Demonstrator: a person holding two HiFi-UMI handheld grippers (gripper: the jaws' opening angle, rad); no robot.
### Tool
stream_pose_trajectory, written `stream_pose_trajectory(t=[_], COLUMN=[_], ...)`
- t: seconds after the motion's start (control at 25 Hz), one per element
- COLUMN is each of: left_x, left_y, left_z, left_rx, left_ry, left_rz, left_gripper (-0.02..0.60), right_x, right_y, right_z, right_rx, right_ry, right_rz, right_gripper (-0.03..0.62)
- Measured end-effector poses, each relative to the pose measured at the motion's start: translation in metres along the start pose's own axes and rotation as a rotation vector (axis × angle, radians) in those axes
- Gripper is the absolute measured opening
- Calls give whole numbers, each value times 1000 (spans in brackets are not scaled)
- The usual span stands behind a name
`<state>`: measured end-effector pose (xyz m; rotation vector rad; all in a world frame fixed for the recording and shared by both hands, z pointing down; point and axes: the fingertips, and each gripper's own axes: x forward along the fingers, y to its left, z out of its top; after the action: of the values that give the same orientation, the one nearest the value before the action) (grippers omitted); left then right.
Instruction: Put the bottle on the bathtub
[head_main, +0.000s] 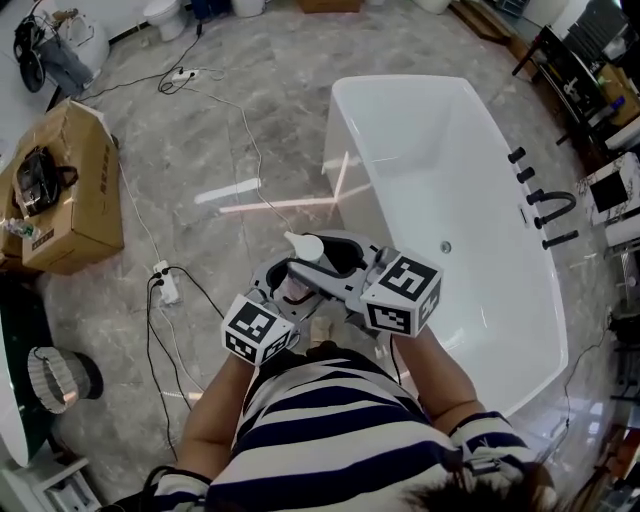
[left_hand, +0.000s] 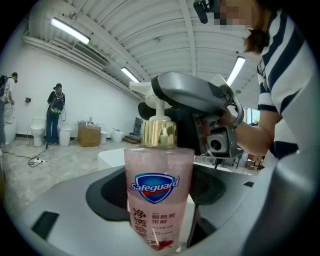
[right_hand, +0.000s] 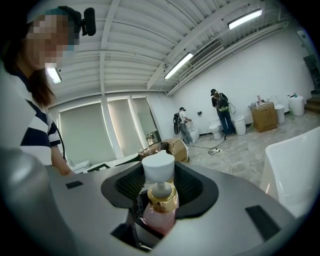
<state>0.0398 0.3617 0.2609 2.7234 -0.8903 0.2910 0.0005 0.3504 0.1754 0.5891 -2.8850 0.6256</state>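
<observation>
Only the head view shows the layout: the left gripper (head_main: 285, 287) and right gripper (head_main: 332, 264) meet in front of the person's striped shirt (head_main: 330, 420). They are just left of the white bathtub (head_main: 333, 140) at its near end, with the pink bottle (head_main: 293, 288) in the air between them. The left gripper view alone shows the blue label (left_hand: 155, 186), with the jaws closed on the bottle's body. The right gripper view shows the white pump (right_hand: 158, 166) and gold collar (right_hand: 162, 195), with the jaws set wide, clamping the upper part. Both gripper views cut off the bottle's base, and the grippers cover most of it from above.
</observation>
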Motion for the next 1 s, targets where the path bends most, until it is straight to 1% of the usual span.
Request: stream_pose_trajectory(t=[0.36,0.64,0.8,1.0], left_x=[11,7,5,-1], left_y=[23,54,83,121], left_z=[6,9,12,17], left_rx=[-4,-9,-18,-19], left_ry=[-1,-7,-20,-12], left_rz=[41,66,59,16], left_gripper=[337,337,337,337], right_x=[12,40,66,101], right_y=[-20,-32,-43,-58], right_z=[9,18,26,38], right_rx=[6,13,13,23], right_ry=[-8,2,10,2], right_rz=[34,52,36,-2], right_gripper=[193,193,195,193])
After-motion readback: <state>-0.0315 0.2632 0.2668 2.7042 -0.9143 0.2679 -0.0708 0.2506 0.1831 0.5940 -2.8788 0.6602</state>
